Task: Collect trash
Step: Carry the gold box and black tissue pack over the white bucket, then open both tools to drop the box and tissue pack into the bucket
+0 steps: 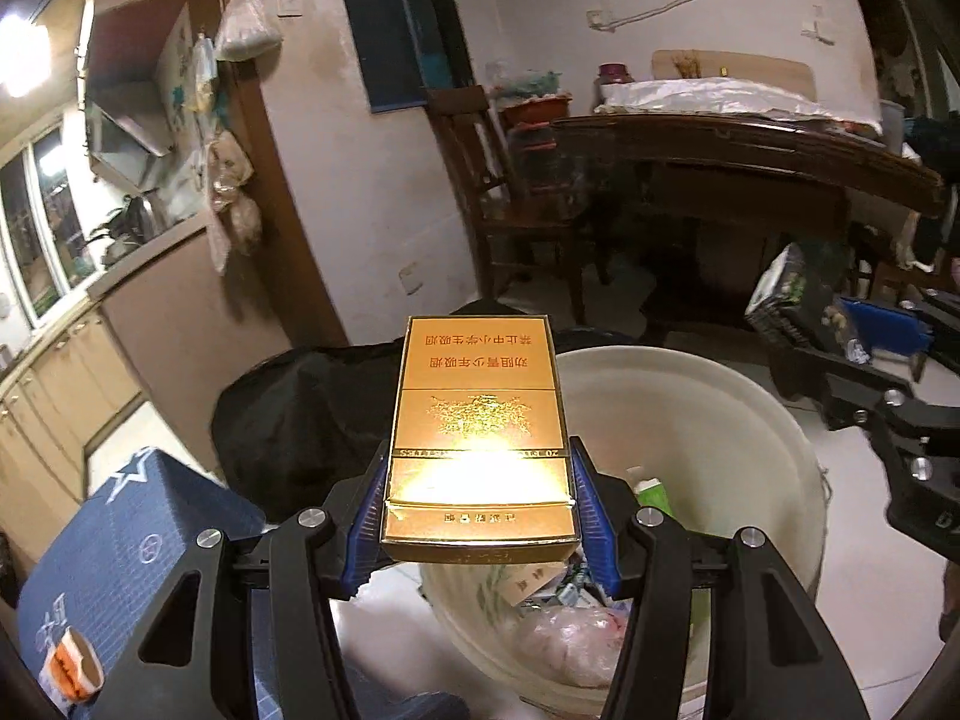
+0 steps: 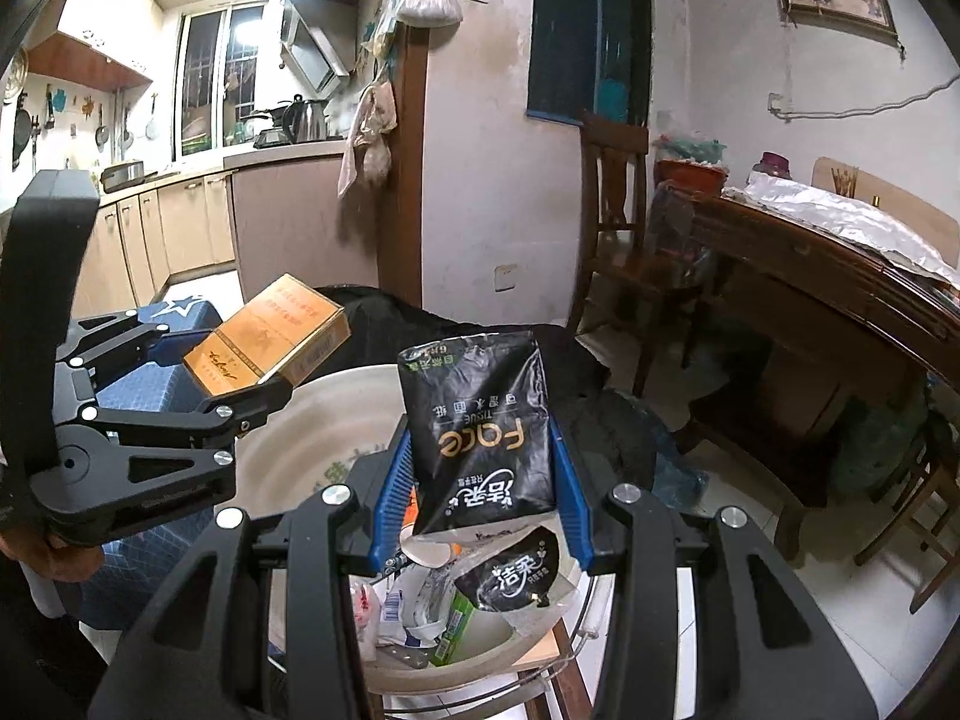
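Note:
My left gripper [image 1: 480, 516] is shut on a gold cigarette box [image 1: 477, 432], held level above the near rim of a white trash bucket [image 1: 720, 408]. The box also shows in the right wrist view [image 2: 270, 336], with the left gripper [image 2: 240, 384] at the left. My right gripper [image 2: 483, 480] is shut on a black tissue packet [image 2: 480, 426] above the same bucket [image 2: 300, 432]. The right gripper and its packet appear in the left wrist view [image 1: 840, 348] at the right. The bucket holds several wrappers and a green carton [image 2: 456, 630].
A blue star-patterned box [image 1: 132, 540] with a small cup [image 1: 72, 666] stands left of the bucket. A black bag [image 1: 300, 414] lies behind it. A dark wooden table [image 1: 750, 162] and chair [image 1: 480, 180] stand beyond. Kitchen cabinets [image 1: 48, 408] run along the left.

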The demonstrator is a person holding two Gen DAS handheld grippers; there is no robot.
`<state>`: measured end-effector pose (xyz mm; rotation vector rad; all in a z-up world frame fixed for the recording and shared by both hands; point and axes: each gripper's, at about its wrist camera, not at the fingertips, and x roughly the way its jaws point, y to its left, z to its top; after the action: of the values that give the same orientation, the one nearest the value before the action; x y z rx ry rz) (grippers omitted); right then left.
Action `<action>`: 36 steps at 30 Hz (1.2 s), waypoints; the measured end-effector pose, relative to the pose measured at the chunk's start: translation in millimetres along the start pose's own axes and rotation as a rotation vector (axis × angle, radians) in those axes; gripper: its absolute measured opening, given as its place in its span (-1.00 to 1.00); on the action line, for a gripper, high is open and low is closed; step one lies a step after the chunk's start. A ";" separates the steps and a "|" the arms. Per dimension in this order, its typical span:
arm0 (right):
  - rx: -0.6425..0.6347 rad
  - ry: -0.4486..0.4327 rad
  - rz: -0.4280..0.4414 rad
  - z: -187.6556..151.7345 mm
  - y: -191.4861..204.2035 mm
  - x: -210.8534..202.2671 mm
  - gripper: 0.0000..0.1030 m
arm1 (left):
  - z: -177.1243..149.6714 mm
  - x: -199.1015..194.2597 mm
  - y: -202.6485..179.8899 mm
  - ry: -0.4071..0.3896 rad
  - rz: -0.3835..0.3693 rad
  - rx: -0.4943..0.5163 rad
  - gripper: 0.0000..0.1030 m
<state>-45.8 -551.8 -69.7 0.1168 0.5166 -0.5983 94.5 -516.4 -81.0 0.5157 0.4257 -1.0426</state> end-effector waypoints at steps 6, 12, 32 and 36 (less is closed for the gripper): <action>0.005 0.009 0.016 2.7 -2.9 6.2 -0.21 | 2.3 1.5 6.7 -0.009 -0.035 0.012 0.10; -0.014 0.025 0.019 7.4 -7.3 17.9 -0.20 | 5.6 5.6 4.1 -0.005 -0.043 0.021 0.10; 0.001 0.045 0.012 3.3 -17.5 26.2 -0.07 | 12.7 8.3 -5.6 -0.017 -0.035 0.042 0.38; 0.006 0.037 0.006 4.5 -18.4 22.6 -0.07 | 12.9 3.8 -7.0 -0.027 -0.026 0.049 0.38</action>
<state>-38.4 -579.6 -76.3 0.1349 0.5499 -0.5925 91.1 -529.5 -74.1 0.5400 0.3844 -1.0864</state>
